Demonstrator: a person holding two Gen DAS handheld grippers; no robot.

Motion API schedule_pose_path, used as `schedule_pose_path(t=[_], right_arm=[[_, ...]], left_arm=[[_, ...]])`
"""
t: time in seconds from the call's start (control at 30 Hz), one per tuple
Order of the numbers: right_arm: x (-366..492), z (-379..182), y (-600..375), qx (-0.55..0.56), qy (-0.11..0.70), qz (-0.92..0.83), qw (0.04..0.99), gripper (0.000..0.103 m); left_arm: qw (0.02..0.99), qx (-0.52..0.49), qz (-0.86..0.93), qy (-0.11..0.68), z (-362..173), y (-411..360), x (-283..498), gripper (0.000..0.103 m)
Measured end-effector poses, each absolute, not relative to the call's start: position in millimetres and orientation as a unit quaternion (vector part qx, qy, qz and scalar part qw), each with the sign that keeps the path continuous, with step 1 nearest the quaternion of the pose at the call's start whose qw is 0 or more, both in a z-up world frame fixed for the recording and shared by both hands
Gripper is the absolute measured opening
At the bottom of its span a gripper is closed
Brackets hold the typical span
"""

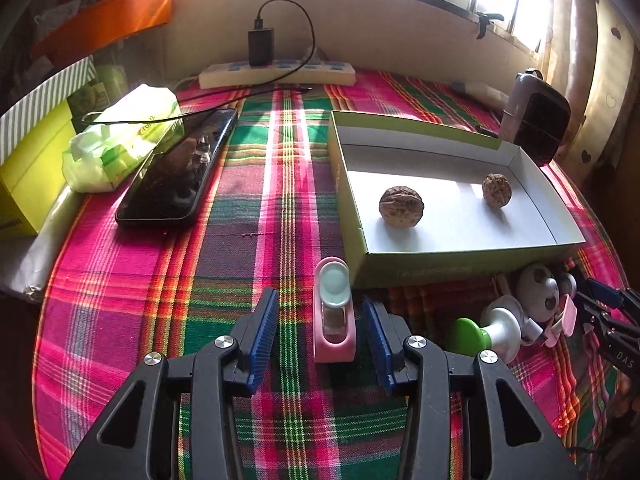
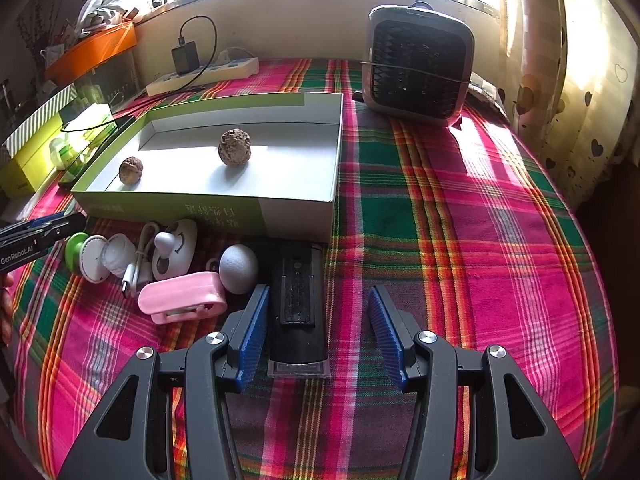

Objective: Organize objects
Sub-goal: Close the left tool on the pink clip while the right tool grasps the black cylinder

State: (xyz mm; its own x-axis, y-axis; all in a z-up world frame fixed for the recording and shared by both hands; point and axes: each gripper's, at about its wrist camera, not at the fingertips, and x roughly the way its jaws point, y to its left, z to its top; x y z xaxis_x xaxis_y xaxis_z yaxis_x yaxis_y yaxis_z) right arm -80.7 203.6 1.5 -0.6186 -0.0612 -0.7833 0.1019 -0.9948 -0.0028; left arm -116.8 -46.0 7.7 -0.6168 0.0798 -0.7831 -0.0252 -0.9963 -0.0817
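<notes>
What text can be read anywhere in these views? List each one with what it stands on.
"GenRobot.AI": white print on the left hand-held gripper, seen at the left edge of the right wrist view.
"DAS": white letters, cut off at the frame edge, on the right hand-held gripper in the left wrist view.
Chinese characters on the front wall of the green box: upside down, not readable.
Logo on the green tissue pack: too blurred.

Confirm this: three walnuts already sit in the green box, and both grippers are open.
Not quite: the green box holds two walnuts, one and another, as the right wrist view shows. The left gripper and right gripper are indeed open.
</notes>
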Motion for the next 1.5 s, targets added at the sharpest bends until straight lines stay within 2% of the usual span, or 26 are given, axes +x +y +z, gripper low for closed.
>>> schedule_pose_path(t=[0.1, 0.23, 0.57, 0.67, 1.5], right_arm=[[-81.5, 1.5, 204.2, 0.434, 0.025, -0.899, 0.045, 0.051], [-82.2, 1.7, 204.1, 0.434, 0.023, -0.899, 0.046, 0.051], [-81.7, 2.3, 202.4, 0.431, 0.025, -0.900, 0.051, 0.035], [-81.3, 2.6, 202.8, 0.431, 0.024, -0.901, 0.050, 0.029], [-81.1, 2.6, 204.7, 0.430, 0.023, -0.901, 0.047, 0.029]], left_arm=[[0.030, -0.435, 0.899, -0.033, 7.5, -47.3, -117.1, 0.039], [0.023, -0.434, 0.900, -0.037, 7.7, -50.9, -117.8, 0.030], [0.012, -0.433, 0.901, -0.033, 7.6, -54.5, -117.4, 0.016], [0.013, -0.432, 0.901, -0.035, 7.7, -55.1, -117.3, 0.016], [0.016, -0.433, 0.900, -0.032, 7.7, -54.3, -115.0, 0.016]])
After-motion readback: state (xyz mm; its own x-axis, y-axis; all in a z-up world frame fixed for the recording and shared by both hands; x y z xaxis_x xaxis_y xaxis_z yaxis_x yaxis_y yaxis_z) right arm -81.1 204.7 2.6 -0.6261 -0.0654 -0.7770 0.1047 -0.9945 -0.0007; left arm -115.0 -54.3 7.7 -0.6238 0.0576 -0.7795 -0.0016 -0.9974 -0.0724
